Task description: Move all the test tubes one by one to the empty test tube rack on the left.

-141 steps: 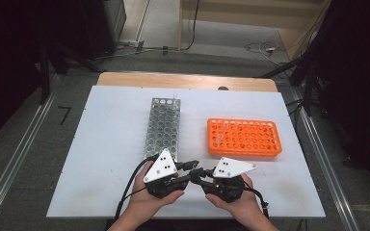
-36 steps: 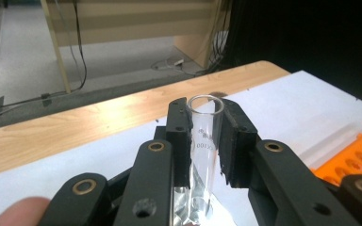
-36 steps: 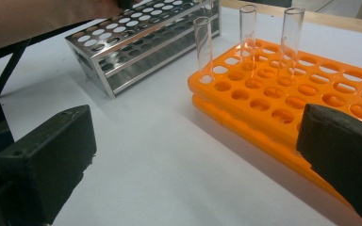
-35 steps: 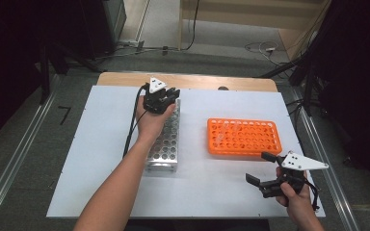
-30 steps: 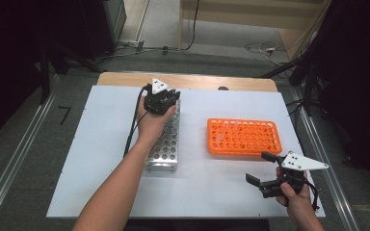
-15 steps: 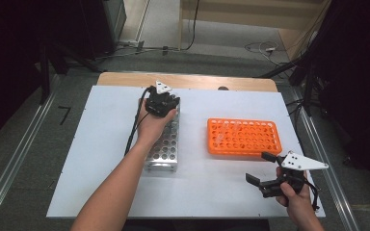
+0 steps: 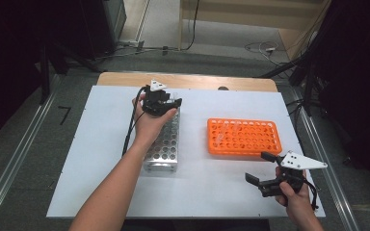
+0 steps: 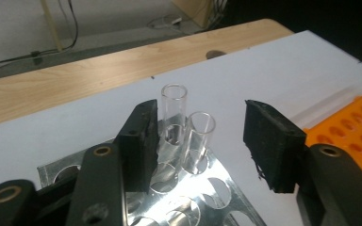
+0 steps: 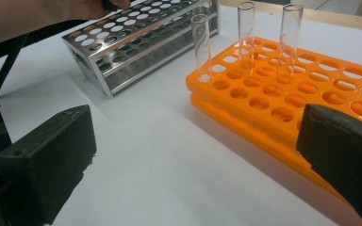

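high view: left tongs (image 7: 166, 103) sit over the far end of the steel rack (image 7: 164, 144), jaws just spread apart, gripping nothing. Right tongs (image 7: 262, 169) also gaping, parked on the tabletop (image 7: 101, 159) near the orange rack (image 7: 243, 137).

left gripper view: two glass tubes (image 8: 188, 136) stand upright in the steel rack, loose between the jaws, the taller one hugging the left pad. Left hand's way closer.

right gripper view: three more tubes (image 9: 245, 33) upright in the orange rack, ahead of the right tongs; nothing blocking.

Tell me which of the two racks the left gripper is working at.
The metal rack, silver with round holes; the left gripper hangs over its far end, jaws astride two glass tubes. The orange rack lies apart.
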The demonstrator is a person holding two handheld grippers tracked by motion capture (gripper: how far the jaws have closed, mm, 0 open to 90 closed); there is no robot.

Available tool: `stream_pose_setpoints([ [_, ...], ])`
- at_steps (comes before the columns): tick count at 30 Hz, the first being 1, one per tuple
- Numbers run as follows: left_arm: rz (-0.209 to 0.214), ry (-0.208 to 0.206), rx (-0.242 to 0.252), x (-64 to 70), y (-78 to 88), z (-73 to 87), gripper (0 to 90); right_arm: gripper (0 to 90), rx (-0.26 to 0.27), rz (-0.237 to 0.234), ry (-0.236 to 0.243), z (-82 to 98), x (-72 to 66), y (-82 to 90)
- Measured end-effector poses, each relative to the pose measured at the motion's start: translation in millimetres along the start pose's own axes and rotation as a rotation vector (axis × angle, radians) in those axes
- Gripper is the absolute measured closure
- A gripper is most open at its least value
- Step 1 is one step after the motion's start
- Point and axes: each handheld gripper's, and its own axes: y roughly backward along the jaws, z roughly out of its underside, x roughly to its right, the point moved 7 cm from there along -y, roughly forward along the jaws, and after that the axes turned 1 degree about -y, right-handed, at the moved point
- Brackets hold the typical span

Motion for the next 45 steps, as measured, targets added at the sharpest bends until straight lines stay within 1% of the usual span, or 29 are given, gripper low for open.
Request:
stream_pose_setpoints([
  [2,0.013,0.015,0.026,1.1,7.3,-0.3,34.2,0.0,0.001,0.002,-0.001,-0.4,0.2,0.0],
  [5,0.032,0.036,0.063,2.8,22.3,1.8,25.6,0.0,0.002,0.003,-0.003,-1.1,0.3,-0.8],
  [8,0.044,0.024,0.08,5.7,35.5,5.9,18.4,0.0,0.0,0.006,-0.007,-1.8,0.1,-2.3],
  [10,0.053,0.011,0.076,7.8,43.1,9.1,15.3,0.0,-0.001,0.01,-0.004,-2.5,0.5,-3.6],
  [13,0.064,0.011,0.088,12.2,57.5,13.9,9.9,0.0,0.003,0.024,-0.005,-4.6,0.8,-4.7],
  [15,0.07,0.003,0.089,16.6,68.3,18.9,6.7,0.0,0.006,0.024,-0.001,-6.3,1.0,-5.1],
  [17,0.086,0.003,0.094,21.2,77.5,24.2,5.1,0.0,0.006,0.029,-0.001,-7.3,1.7,-6.2],
  [19,0.103,-0.006,0.095,24.5,86.5,29.5,2.9,0.0,0.006,0.036,-0.003,-8.2,3.3,-7.5],
  [20,0.112,-0.003,0.103,25.3,91.5,31.7,2.0,0.0,0.006,0.04,-0.004,-8.9,3.9,-8.3],
  [21,0.125,0.01,0.112,26.2,94.9,33.0,1.0,0.0,0.005,0.043,-0.006,-9.8,4.5,-8.6],
  [22,0.141,0.014,0.115,26.9,99.5,35.2,0.2,0.0,0.009,0.045,-0.003,-10.9,5.3,-8.9],
  [24,0.137,0.009,0.121,27.5,107.3,39.6,0.0,0.0,0.013,0.047,-0.004,-13.9,7.0,-9.1],
  [27,0.145,-0.007,0.123,29.7,118.4,47.0,0.0,0.0,0.019,0.056,-0.005,-19.6,10.4,-9.3],
  [29,0.143,-0.013,0.125,31.2,123.8,50.3,0.0,0.0,0.02,0.062,-0.015,-23.0,12.6,-10.2],
  [31,0.147,-0.013,0.136,33.9,130.9,53.5,0.0,0.0,0.02,0.07,-0.017,-26.4,15.7,-12.5],
  [34,0.144,-0.027,0.145,37.8,140.0,58.1,0.0,0.0,0.019,0.078,-0.028,-31.9,20.2,-16.9],
  [35,0.146,-0.033,0.144,39.1,141.7,59.6,0.0,0.0,0.019,0.086,-0.033,-33.9,22.1,-18.8],
  [36,0.14,-0.045,0.14,40.6,143.7,61.6,0.0,0.0,0.018,0.089,-0.036,-35.4,23.5,-20.2],
  [37,0.142,-0.052,0.139,42.6,146.1,64.1,0.0,0.0,0.017,0.089,-0.041,-37.4,25.5,-22.5],
  [40,0.157,-0.066,0.127,45.4,150.0,69.1,0.0,1.8,0.008,0.113,-0.052,-41.6,33.1,-29.6],
  [43,0.163,-0.071,0.125,46.1,154.6,72.6,0.0,3.1,-0.001,0.12,-0.057,-44.7,39.5,-38.5],
  [45,0.168,-0.066,0.126,46.5,156.5,74.1,0.0,3.7,-0.008,0.119,-0.064,-46.0,43.5,-45.4],
])
